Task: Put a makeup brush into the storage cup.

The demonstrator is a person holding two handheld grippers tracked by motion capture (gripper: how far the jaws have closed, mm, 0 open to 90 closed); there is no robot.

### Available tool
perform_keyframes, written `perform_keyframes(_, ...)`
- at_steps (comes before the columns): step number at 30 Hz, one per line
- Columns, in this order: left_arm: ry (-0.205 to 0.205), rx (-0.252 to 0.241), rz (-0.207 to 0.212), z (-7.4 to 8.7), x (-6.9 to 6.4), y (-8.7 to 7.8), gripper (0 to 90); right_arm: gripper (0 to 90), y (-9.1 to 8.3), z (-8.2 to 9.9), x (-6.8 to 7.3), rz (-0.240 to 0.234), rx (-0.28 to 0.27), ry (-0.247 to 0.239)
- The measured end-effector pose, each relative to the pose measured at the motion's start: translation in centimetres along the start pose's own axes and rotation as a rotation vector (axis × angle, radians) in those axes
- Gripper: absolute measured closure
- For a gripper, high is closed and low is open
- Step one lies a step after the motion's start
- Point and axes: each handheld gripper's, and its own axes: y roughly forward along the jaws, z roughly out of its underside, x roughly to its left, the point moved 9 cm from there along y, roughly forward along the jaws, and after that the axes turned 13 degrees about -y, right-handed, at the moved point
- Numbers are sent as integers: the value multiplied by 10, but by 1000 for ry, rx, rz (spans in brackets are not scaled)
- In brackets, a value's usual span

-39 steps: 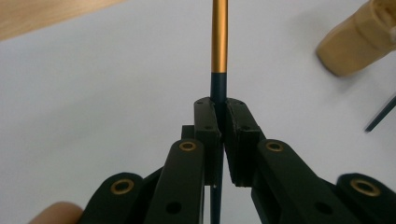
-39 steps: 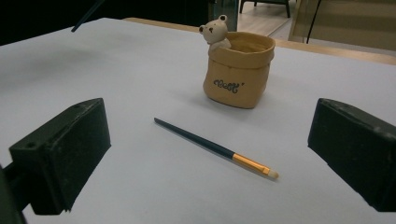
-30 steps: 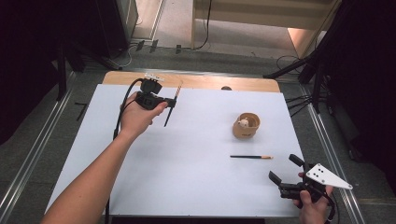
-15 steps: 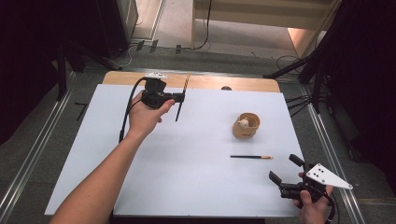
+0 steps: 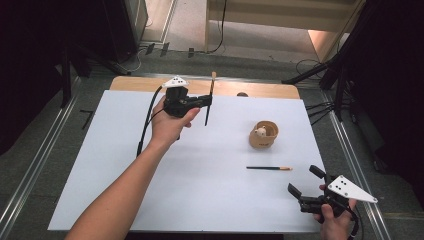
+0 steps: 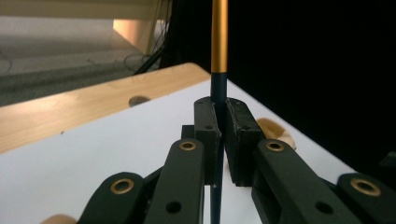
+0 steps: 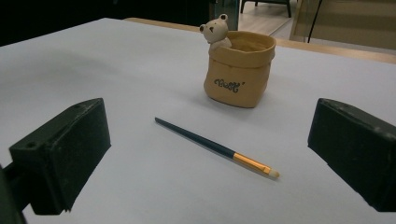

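Gripping a paintbrush [image 5: 208, 102] upright near the worktop's [image 5: 100, 165] far edge, the left tool [image 5: 204, 101] is clamped, while the right tool [image 5: 303, 186] gapes empty by the near right corner.

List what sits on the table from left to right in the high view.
Left tool clamping an upright paintbrush → bear pot → paintbrush lying flat → right tool, open.

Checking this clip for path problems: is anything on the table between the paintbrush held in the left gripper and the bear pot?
Nothing visible. The left gripper is shut on a paintbrush, held upright. Bare white table lies between it and the bear pot. The second paintbrush lies nearer the person than the pot, off that path.
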Motion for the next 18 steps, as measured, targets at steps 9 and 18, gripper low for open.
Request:
perform_keyframes(9, 66, -102, 63, -3, -13, 15, 853, 0, 0, 0, 0, -1, -3, 6)
perform_keyframes(18, 55, -167, 130, -5, -26, 26, 853, 0, -1, 0, 0, -3, -4, 10)
